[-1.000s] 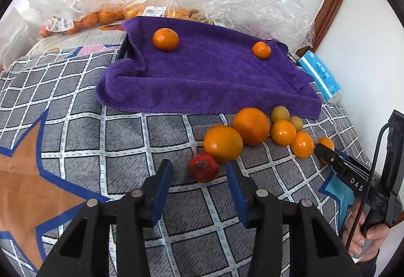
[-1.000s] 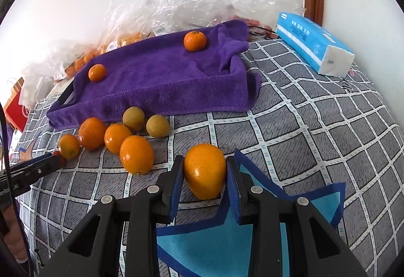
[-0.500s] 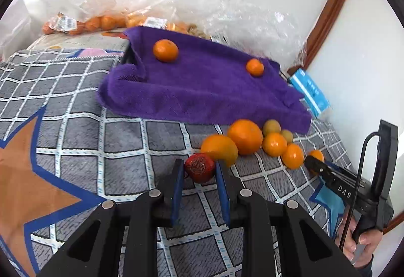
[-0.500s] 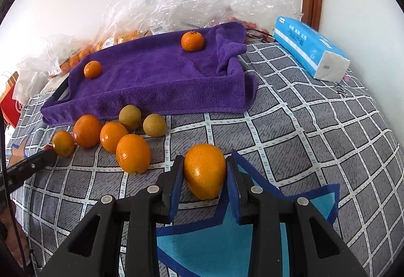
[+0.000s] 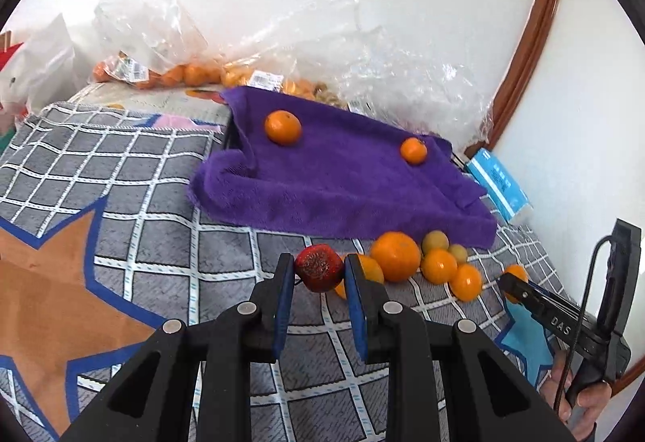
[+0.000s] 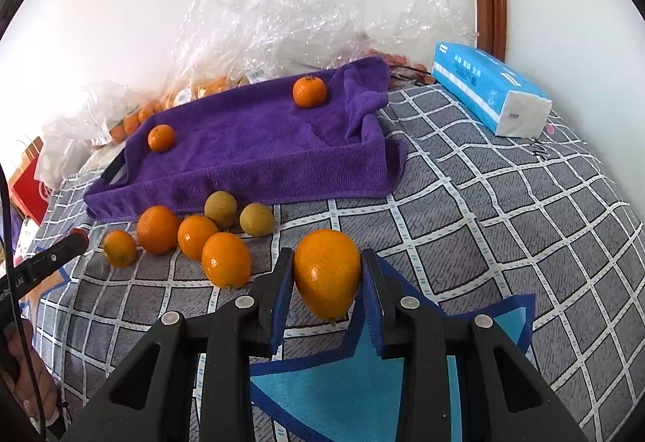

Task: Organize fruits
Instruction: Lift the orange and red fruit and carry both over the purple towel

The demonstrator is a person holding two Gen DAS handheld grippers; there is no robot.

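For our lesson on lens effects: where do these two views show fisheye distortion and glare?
Left wrist view: the brown door frame bows in a curve and black corners ring the picture. Right wrist view: the checked bedcover lines bend, and the clear plastic bags glare white.

A grey cloth checked with white lines is seen across the lower frame, broken by a brown star edged in blue at lower left. A purple towel is shown at centre. Orange fruits, two dull yellow-green fruits and a dark red fruit are seen below it. A blue-and-white tissue pack is shown at upper right.
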